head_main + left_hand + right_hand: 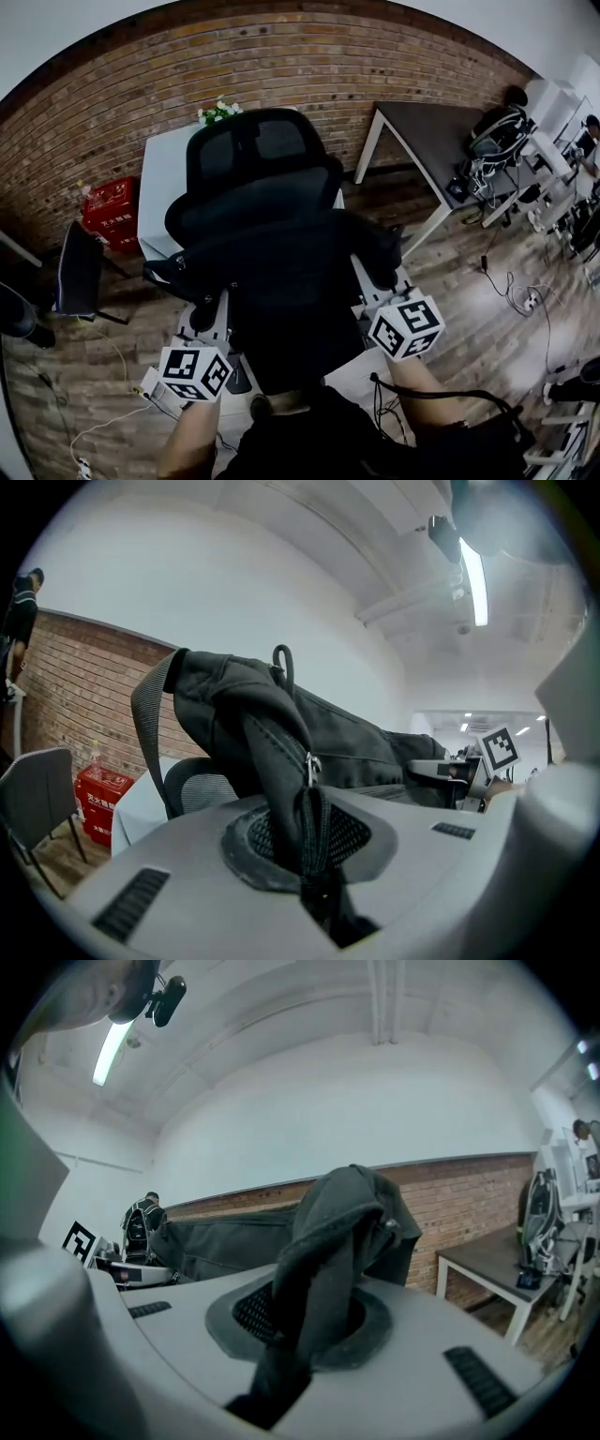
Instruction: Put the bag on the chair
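A black bag [295,267] hangs stretched between my two grippers, in front of the back of a black mesh office chair [251,150]. My left gripper [208,323] is shut on the bag's left end. In the left gripper view its jaws pinch a fold of bag fabric [272,752] by a zipper pull [310,766], and a grey strap [145,724] hangs off the side. My right gripper [375,292] is shut on the right end; the right gripper view shows bunched fabric [333,1241] clamped between the jaws. The bag hides the chair's seat.
A white table [159,183] with a small flower pot [218,111] stands behind the chair against the brick wall. A red crate [111,211] and a dark side chair [80,267] are at left. A dark desk [427,127] and floor cables [525,300] lie at right.
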The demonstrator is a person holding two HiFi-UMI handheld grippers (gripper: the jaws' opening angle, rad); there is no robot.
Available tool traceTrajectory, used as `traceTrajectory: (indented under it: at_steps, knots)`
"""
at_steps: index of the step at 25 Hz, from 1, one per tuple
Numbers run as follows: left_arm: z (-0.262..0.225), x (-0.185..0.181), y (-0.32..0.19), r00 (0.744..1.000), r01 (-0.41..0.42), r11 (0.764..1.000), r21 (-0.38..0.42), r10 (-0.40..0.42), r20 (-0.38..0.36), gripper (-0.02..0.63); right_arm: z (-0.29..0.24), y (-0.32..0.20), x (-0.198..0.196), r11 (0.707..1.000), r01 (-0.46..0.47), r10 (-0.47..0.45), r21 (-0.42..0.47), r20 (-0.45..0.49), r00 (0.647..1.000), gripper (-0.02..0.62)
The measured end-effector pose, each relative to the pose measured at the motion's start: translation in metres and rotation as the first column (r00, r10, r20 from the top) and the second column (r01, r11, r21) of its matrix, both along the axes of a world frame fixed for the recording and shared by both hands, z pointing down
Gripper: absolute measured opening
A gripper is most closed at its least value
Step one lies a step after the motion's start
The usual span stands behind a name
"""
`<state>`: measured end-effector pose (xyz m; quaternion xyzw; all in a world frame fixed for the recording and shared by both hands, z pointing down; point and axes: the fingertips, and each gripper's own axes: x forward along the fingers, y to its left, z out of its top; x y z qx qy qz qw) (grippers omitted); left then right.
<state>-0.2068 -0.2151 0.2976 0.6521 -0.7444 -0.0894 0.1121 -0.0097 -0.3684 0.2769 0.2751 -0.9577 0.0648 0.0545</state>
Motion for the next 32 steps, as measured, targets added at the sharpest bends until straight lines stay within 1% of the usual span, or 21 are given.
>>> traceTrajectory:
  at_steps: [6, 15, 23, 32]
  knots:
    - [0.021, 0.0, -0.019, 0.998, 0.061, 0.997, -0.039, -0.062, -0.012, 0.041, 0.024, -0.031, -0.01, 0.997, 0.075, -0.076, -0.024, -0.014, 0.997, 0.064]
    - [0.058, -0.011, -0.039, 0.993, 0.113, 0.989, -0.096, -0.115, -0.019, 0.041, 0.062, -0.063, -0.034, 0.988, 0.145, -0.147, -0.06, -0.042, 0.988, 0.064]
    - [0.097, -0.017, -0.055, 0.991, 0.128, 0.98, -0.152, -0.134, -0.027, 0.041, 0.102, -0.083, -0.048, 0.979, 0.172, -0.181, -0.106, -0.082, 0.98, 0.064]
    - [0.146, -0.026, -0.069, 0.986, 0.145, 0.971, -0.191, -0.157, -0.052, 0.041, 0.151, -0.1, -0.06, 0.973, 0.184, -0.2, -0.136, -0.116, 0.973, 0.064]
